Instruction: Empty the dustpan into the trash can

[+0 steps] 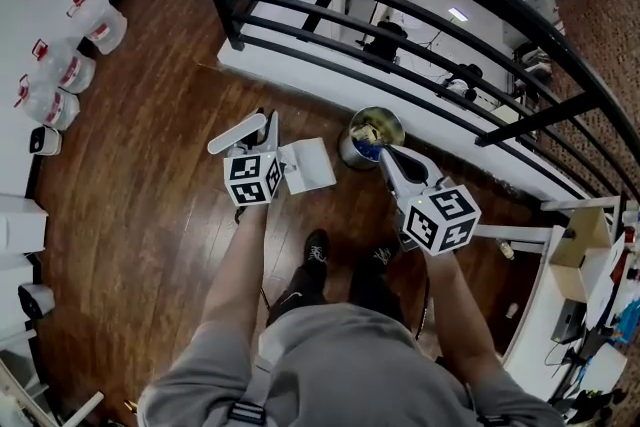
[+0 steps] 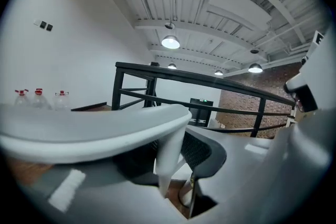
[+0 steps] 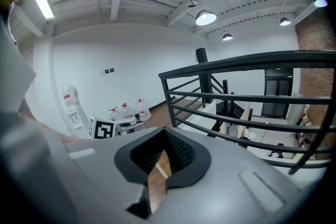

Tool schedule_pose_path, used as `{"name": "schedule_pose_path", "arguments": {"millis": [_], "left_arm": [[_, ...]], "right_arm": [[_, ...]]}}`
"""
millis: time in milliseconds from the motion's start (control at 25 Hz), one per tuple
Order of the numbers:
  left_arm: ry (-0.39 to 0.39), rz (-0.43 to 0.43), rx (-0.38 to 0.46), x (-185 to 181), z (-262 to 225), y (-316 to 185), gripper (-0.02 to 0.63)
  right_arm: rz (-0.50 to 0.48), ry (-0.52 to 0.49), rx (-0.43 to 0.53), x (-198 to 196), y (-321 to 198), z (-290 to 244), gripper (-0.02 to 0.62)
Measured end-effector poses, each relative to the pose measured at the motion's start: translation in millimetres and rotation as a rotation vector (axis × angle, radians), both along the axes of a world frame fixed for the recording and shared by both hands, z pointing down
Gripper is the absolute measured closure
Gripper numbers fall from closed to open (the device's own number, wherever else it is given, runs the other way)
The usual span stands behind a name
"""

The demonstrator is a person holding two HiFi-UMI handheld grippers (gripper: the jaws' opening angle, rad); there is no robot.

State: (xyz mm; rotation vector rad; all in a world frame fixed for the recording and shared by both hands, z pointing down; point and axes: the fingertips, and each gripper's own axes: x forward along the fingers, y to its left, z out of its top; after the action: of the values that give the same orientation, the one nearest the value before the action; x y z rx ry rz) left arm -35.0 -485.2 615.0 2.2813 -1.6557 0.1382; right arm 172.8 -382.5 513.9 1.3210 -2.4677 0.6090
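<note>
A white dustpan (image 1: 308, 165) hangs low over the wood floor, left of a small metal trash can (image 1: 376, 127) that has rubbish in it. My left gripper (image 1: 262, 137) is shut on the dustpan's white handle (image 1: 237, 134). In the left gripper view the handle (image 2: 94, 131) runs across and bends down between the jaws of the left gripper (image 2: 173, 165). My right gripper (image 1: 388, 155) points at the can from the near right, its tips close to the rim. In its own view the right gripper (image 3: 160, 162) is shut with nothing held; only a sliver of floor shows.
A black metal railing (image 1: 400, 25) runs just behind the can, with a drop to a lower floor beyond it. Several water bottles (image 1: 60, 70) stand along the left wall. White furniture (image 1: 580, 245) stands at the right. The person's shoes (image 1: 315, 255) are on the floor below the grippers.
</note>
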Motion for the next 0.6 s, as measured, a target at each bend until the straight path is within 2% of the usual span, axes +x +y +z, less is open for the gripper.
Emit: {"name": "schedule_pose_path", "arguments": {"millis": [160,360,600], "left_arm": [[0.012,-0.017,-0.021,-13,5,0,0.510],[0.023,-0.049,-0.057,-27,14,4,0.406],[0.028,-0.052,-0.086,-45,23,13,0.357]], "right_arm": [[0.001,-0.003,-0.001,-2,1,1,0.595],[-0.009,-0.002,0.008,-7,-1,-2,0.595],[-0.040,-0.003,0.008,-22,-1,-2,0.595]]}}
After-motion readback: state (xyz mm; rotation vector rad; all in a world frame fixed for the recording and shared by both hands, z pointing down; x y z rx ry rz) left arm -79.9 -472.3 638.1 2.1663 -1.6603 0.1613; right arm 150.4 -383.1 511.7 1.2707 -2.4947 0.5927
